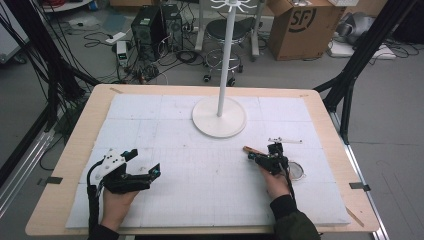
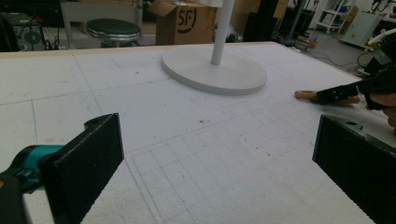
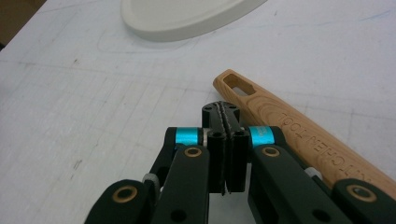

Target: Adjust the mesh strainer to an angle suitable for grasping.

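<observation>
My left gripper point(image 1: 145, 161) point(image 2: 219, 158) rests low on the white foam board point(image 1: 200, 190) at the left, open wide with nothing between its jaws. My right gripper point(image 1: 253, 156) point(image 3: 220, 112) is at the right of the board, shut, its pads pressed together on nothing. A wooden tool handle point(image 3: 280, 121) point(image 1: 248, 149) with a slot at its end lies flat just beside the right gripper's tips. Whether they touch I cannot tell. In the left gripper view the handle point(image 2: 306, 95) pokes out past the right gripper point(image 2: 336, 93).
A white stand with a round base point(image 1: 219, 117) and a tall pole point(image 1: 226, 55) occupies the far middle of the board. A round wire piece point(image 1: 296, 171) lies by the right hand, and a small white strip point(image 1: 285, 140) beyond it. A stool, boxes and cables sit past the table.
</observation>
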Demonstrator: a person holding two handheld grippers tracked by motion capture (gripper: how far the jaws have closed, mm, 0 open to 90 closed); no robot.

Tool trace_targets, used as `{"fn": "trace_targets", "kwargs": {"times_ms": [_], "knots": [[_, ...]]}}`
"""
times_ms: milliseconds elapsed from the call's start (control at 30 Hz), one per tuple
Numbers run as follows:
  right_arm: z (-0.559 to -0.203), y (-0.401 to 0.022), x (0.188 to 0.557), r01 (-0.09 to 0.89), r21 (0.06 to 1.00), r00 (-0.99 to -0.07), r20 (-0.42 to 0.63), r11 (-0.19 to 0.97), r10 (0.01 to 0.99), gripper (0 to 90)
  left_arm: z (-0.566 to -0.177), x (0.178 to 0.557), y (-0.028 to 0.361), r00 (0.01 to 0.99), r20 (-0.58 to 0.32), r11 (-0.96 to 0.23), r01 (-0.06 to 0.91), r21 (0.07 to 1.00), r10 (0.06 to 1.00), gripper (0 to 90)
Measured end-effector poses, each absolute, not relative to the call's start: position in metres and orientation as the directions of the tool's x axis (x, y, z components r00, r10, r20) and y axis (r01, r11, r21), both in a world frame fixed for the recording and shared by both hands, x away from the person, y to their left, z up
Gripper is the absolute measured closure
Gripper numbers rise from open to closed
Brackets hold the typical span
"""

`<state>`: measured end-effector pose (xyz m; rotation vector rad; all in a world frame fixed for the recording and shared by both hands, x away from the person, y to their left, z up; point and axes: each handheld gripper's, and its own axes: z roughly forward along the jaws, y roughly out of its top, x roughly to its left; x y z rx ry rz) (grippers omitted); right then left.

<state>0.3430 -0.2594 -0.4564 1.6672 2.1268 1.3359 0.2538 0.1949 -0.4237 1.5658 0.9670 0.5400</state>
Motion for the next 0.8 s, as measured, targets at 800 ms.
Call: {"fn": "trace_targets", "kwargs": {"times_ms": [800], "knots": [[-0.457,-0.264,0.359,0.729,0.678,-0.281,0.429,-0.1,0.858,89.7,-0.424,0.254,0.196,0.552,-0.169,0.004,0.287,0.958,0.816,2.5]]}}
